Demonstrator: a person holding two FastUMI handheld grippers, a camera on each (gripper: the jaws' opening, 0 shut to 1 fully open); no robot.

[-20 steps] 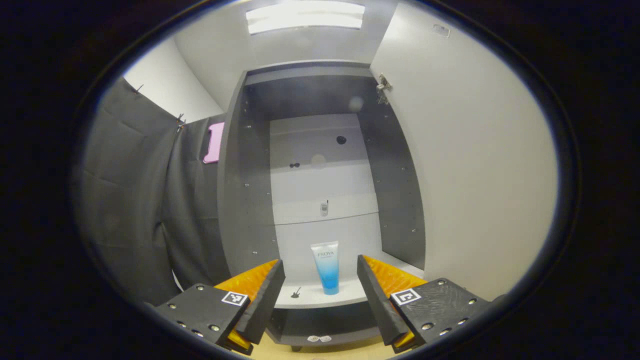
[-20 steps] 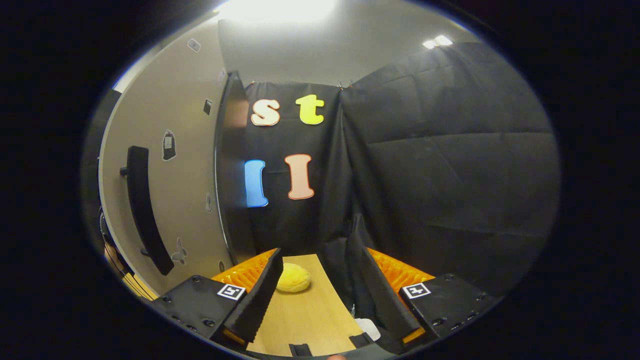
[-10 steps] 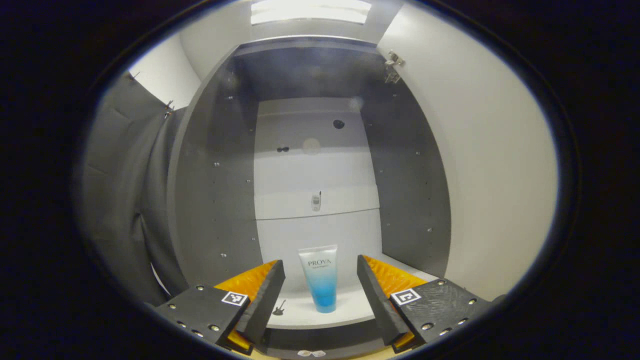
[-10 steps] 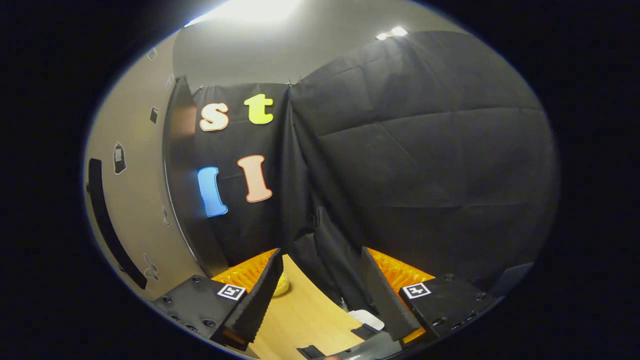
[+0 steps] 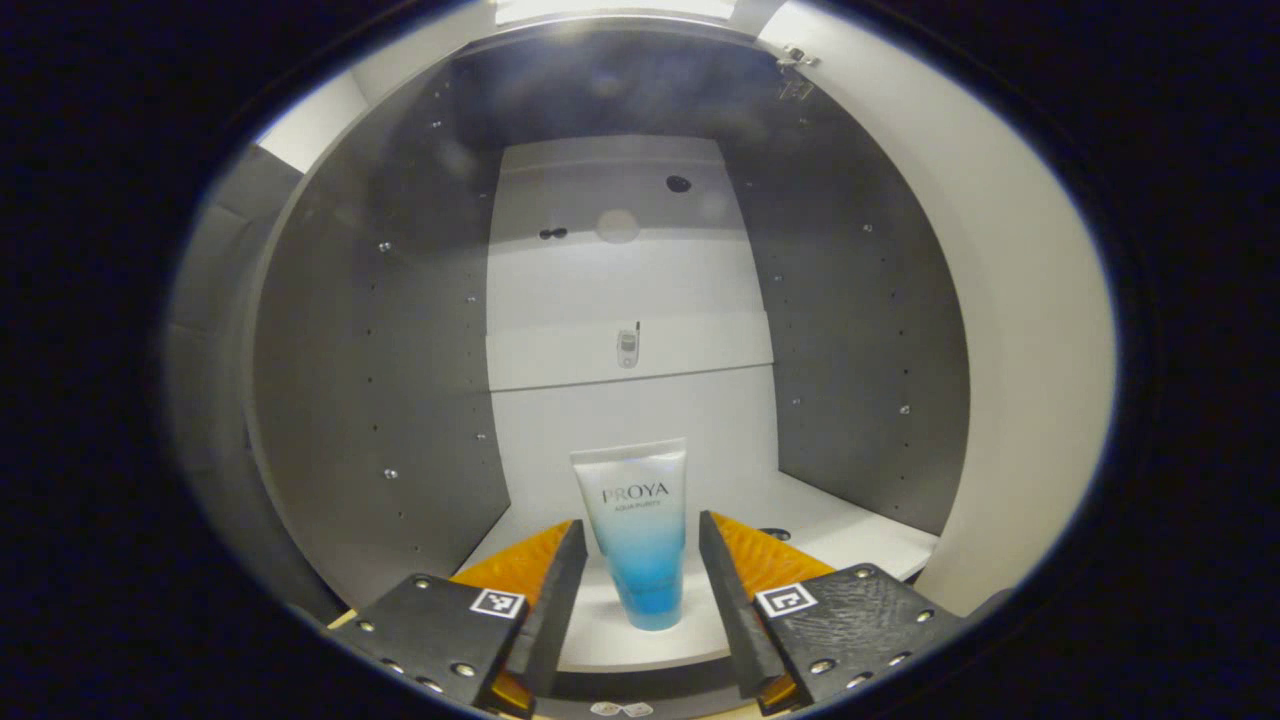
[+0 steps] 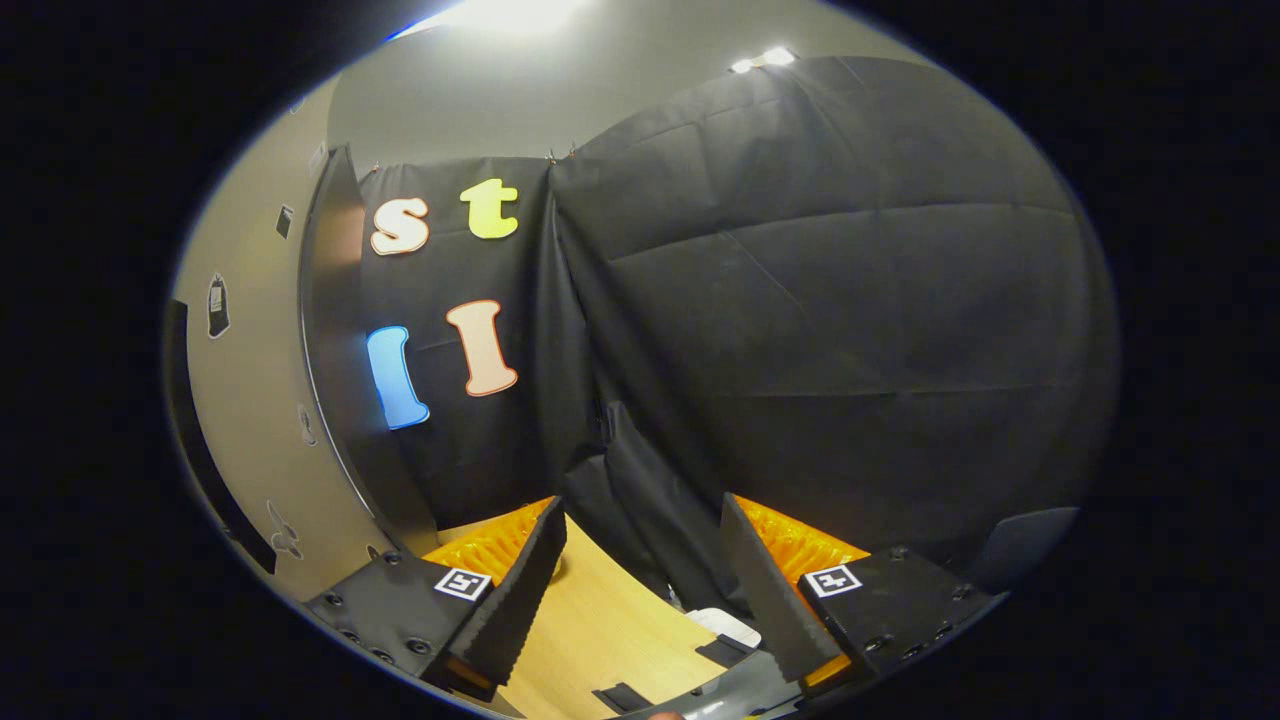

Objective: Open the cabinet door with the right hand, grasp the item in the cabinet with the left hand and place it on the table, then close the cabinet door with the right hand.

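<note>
Tube (image 5: 637, 535) of blue-and-white cosmetic stands upright on the white shelf (image 5: 850, 535) of the open cabinet, seen in the left gripper view straight ahead of the left gripper (image 5: 632, 590) and framed between its two fingers. The jaws are spread a little wider than the tube, with a sliver of gap on either side, so nothing is gripped yet. The cabinet door (image 5: 1020, 380) stands swung open to the gripper's right, grey side walls flanking the shelf on both sides.

In the right gripper view, the right gripper (image 6: 640, 590) hangs wide apart and empty above the wooden table (image 6: 600, 630), facing the black cloth wall. The door's outer face, with its dark handle (image 6: 205, 440), lies off to that gripper's left.

Judged from this, the door-opening step is done and the grasp is in hand. The next move likely calls for pressing both left fingers onto the tube's lower body, squarely enough that the soft tube does not tip backward, then lifting it out toward the table.
</note>
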